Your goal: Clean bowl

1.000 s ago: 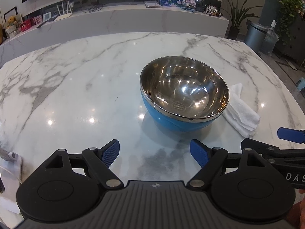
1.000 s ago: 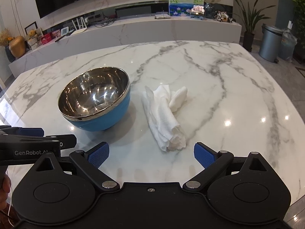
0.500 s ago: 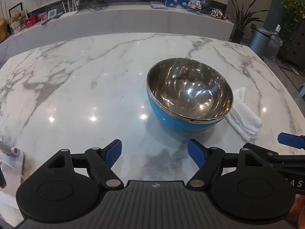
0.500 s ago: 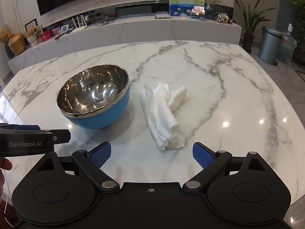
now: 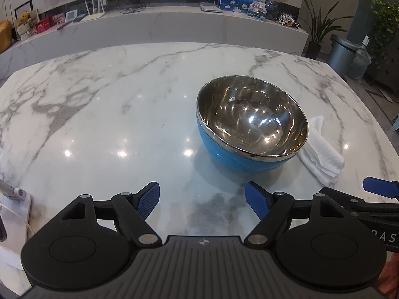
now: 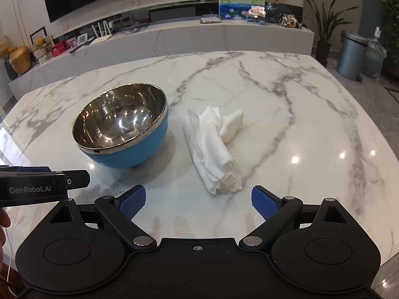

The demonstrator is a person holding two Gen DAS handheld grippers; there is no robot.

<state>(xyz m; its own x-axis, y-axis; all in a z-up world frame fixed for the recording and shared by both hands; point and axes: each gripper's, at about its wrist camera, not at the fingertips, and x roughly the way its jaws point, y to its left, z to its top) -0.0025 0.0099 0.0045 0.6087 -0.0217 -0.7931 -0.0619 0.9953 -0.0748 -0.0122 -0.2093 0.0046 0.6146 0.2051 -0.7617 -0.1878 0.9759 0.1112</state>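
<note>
The bowl (image 5: 251, 127) stands upright on the marble table (image 5: 99, 114), at 1 o'clock from the left tongs (image 5: 202, 199) and at 11 o'clock from the right tongs (image 6: 198, 199). Its shell is blue and its liner polished steel; judged rigid, fairly light, and slippery on both the metal and the smooth table. The rim is the likely hold point, one finger inside and one outside; a grip on the curved outer wall would probably slide.

A rolled white paper towel (image 6: 214, 149) lies just beside the bowl, at 12 o'clock from the right tongs. Judged soft, compressible and very light; pinch it across the thick near end.

Both tongs stand wide apart, holding nothing, short of either item.
</note>
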